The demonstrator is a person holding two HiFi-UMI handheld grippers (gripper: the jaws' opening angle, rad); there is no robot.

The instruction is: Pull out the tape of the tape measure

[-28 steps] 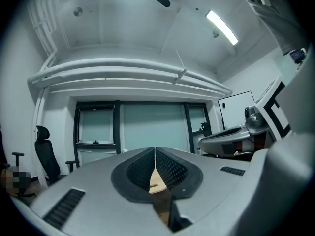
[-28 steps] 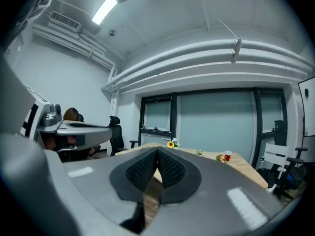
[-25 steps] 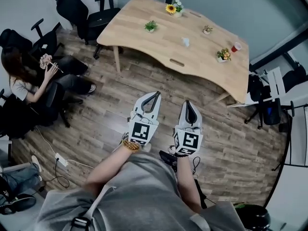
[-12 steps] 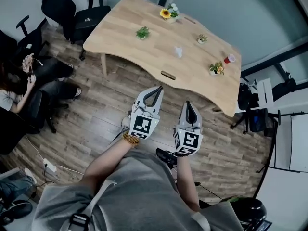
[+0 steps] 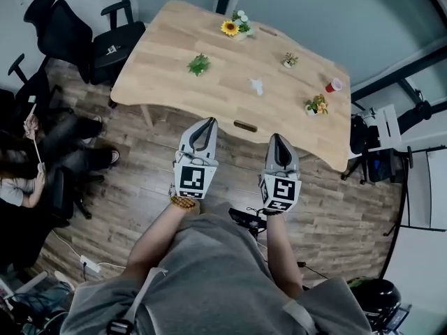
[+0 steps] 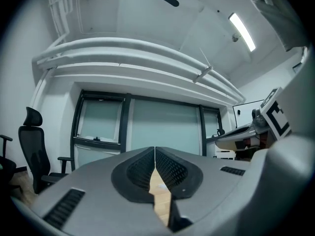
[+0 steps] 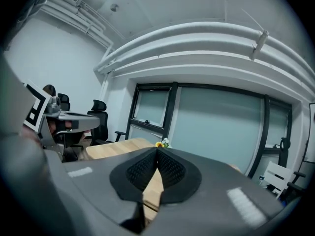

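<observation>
While aimed toward the wooden table, left claw and right claw are both pressed together, empty.

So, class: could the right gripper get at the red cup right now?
Probably not: the right gripper hangs at the near edge of the table; the red cup stands by its far corner. Nothing blocks the way.

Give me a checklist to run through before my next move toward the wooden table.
1. Left gripper empty, jaws together: ok.
2. Right gripper empty, jaws together: ok.
3. Tape measure located: cannot tell; nothing on the wooden table reads as one.
4. Seated person, far left, apart from both grippers: ok.
</observation>
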